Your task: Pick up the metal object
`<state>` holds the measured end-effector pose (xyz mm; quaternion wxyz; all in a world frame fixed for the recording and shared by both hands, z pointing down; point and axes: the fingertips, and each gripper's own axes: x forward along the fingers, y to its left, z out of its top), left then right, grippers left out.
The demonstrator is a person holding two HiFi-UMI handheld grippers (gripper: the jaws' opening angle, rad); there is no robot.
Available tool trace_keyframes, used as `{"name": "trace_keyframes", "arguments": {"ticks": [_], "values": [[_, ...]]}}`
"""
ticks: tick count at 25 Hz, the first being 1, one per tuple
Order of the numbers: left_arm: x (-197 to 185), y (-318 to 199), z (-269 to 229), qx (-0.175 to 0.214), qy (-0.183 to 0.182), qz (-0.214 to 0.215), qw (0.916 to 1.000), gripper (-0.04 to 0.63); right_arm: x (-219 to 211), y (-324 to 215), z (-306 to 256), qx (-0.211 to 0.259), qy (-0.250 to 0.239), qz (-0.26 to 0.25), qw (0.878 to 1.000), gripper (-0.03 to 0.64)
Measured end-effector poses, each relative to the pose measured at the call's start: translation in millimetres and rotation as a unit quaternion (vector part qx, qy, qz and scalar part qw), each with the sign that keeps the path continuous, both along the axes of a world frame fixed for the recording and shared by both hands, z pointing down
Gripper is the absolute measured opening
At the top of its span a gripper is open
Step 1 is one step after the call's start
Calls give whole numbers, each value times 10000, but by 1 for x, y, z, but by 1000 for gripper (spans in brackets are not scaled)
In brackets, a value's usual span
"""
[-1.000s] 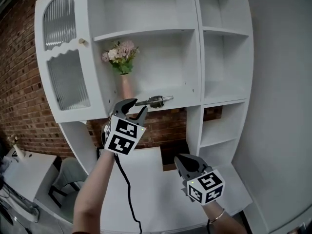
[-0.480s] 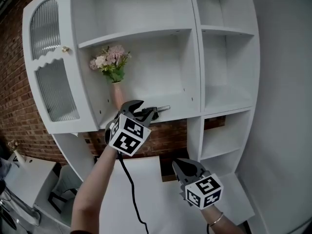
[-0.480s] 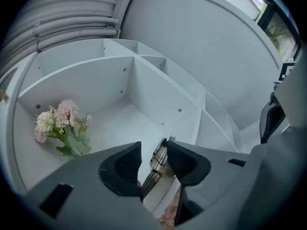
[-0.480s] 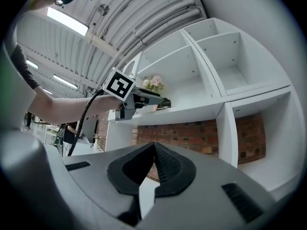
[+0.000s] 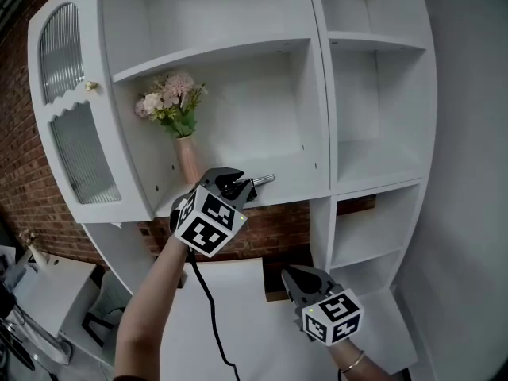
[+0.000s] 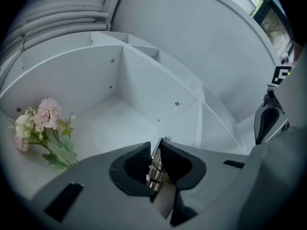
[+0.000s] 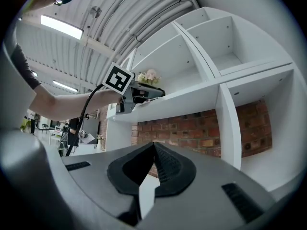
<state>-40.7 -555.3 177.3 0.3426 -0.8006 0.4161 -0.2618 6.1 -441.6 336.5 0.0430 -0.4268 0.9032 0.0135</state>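
**Grasp closing, lift not begun**

Head view: 1 s ago the left gripper (image 5: pixel 235 183) was short of the shelf (image 5: pixel 302 187) w/ jaws wide. Now it straddles the metal object (image 5: pixel 263 181) and the jaws are closing on it. So the grasp is about made; the lift looks not yet started, as the object seems level w/ the shelf board. It lies at the front edge of the middle shelf, right of the vase (image 5: pixel 188 159) w/ pink flowers (image 5: pixel 169 104). The right gripper (image 5: pixel 297 276) is low, well apart from the shelf.

Left gripper view: the metal object (image 6: pixel 154 169) sits between the two dark pads, gap nearly gone, and both pads look to touch it. It's slim and silvery, w/ ridges or bands across it and a brassy patch lower down. Its thin end pokes past the jaw tips toward the shelf back.

Right gripper view: right gripper (image 7: pixel 153 145) jaws are together, nothing betw them. The left gripper shows far off at the shelf edge.
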Motion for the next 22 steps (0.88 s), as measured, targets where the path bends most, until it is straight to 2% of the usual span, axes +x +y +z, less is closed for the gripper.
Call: {"name": "trace_keyframes", "arguments": {"ticks": [9,14,18,22], "values": [[5,1,2,38,-266,10,9996,48,2,-5,6,-64,6,-107,9999,6],[5,7,-6,315,-361,17,9988,29,1,-4,8,-79,31,-130,9999,6],[5,19,-20,472,-70,146,9988,21,1,-4,8,-70,45,-131,9999,5],[2,36,-33,624,462,299,9965,18,-3,-2,5,-45,47,-147,9999,6]]}}
